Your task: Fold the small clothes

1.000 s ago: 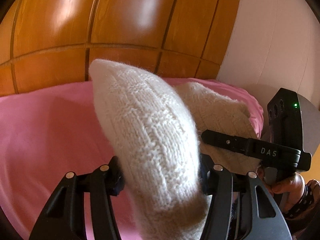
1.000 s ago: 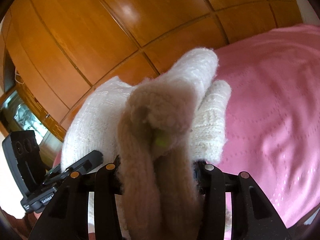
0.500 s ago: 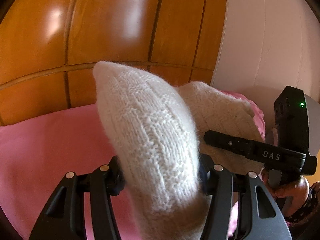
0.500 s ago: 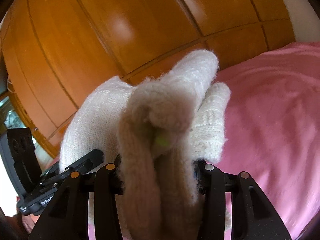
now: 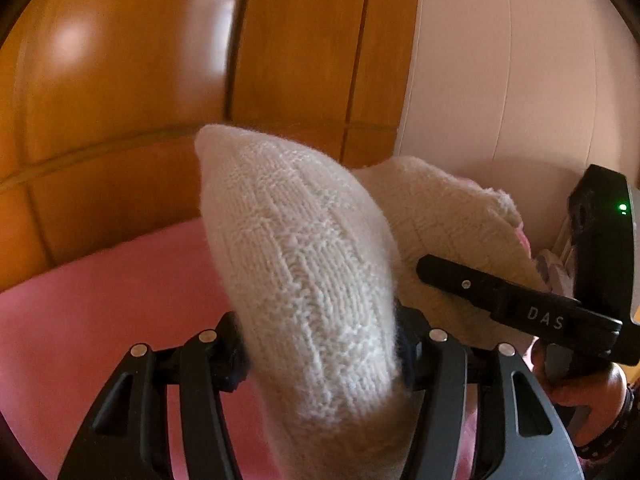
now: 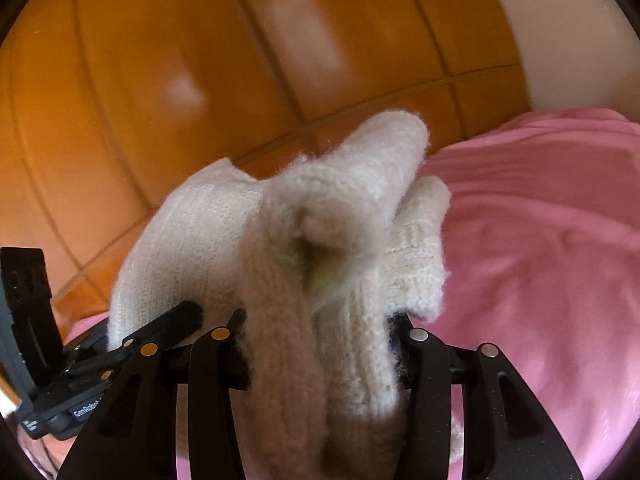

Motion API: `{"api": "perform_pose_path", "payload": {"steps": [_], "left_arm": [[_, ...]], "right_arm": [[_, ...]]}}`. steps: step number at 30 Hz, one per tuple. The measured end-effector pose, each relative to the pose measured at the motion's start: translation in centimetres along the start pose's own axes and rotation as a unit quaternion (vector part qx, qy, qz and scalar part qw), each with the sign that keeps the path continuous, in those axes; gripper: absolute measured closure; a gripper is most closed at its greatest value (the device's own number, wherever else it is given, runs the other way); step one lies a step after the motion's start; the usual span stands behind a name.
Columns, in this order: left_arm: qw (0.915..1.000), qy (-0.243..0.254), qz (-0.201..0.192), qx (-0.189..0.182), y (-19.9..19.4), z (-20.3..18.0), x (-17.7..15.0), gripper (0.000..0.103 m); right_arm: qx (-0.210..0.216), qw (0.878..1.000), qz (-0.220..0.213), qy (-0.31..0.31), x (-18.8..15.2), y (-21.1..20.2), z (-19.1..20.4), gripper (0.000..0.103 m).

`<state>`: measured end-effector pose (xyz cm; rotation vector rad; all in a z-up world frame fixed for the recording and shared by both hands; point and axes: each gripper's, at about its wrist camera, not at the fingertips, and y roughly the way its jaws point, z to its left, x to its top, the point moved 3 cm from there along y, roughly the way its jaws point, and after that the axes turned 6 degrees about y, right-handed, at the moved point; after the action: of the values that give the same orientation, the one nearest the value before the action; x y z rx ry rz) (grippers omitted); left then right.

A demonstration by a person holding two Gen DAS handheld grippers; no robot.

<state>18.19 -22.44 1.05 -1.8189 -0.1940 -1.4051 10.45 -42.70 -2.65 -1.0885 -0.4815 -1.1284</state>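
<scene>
A cream knitted garment [image 5: 304,264] is held up in the air between both grippers, above a pink bedspread [image 5: 100,300]. My left gripper [image 5: 320,348] is shut on one bunched end of it. My right gripper [image 6: 320,344] is shut on the other end [image 6: 332,248], where the knit is folded into thick layers. In the left wrist view the right gripper [image 5: 520,304] shows at the right, with the person's hand under it. In the right wrist view the left gripper [image 6: 80,376] shows at the lower left. The fingertips are hidden by the knit.
A glossy orange wooden wardrobe [image 5: 160,60] stands close behind the bed, also in the right wrist view [image 6: 200,60]. A white wall [image 5: 520,60] is to its right. The pink bedspread [image 6: 540,260] spreads out below and to the right.
Both grippers have risen with the garment: less bedspread and more wardrobe and wall show in both views. The grips on the knit have not changed.
</scene>
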Motion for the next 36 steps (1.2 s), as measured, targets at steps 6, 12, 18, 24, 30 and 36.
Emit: {"api": "perform_pose_path", "payload": {"steps": [6,12,18,24,30,36], "left_arm": [[0.996,-0.067,0.059,0.001,6.1,1.3,-2.4,0.034],[0.994,-0.089,0.061,-0.019,6.3,1.9,-3.5,0.027],[0.9923,-0.105,0.065,-0.003,5.0,2.8,-4.5,0.013],[0.9892,-0.122,0.075,0.032,3.7,2.6,-4.9,0.004],[0.9879,-0.121,0.079,0.056,-0.1,1.0,-6.6,0.002],[0.9869,-0.109,0.08,0.089,-3.8,0.0,-7.6,0.002]], "right_arm": [[-0.043,0.997,0.038,0.043,-1.4,2.8,-5.6,0.042],[-0.01,0.996,0.04,0.084,-1.6,3.0,-7.1,0.038],[-0.02,0.995,0.037,0.093,-2.2,1.4,-8.4,0.025],[-0.083,0.995,0.047,0.031,-4.7,-2.4,-6.4,0.011],[-0.112,0.991,0.058,0.048,-5.4,-5.5,-5.3,0.004],[-0.137,0.988,0.069,0.019,-6.2,-7.8,-2.9,0.004]]}}
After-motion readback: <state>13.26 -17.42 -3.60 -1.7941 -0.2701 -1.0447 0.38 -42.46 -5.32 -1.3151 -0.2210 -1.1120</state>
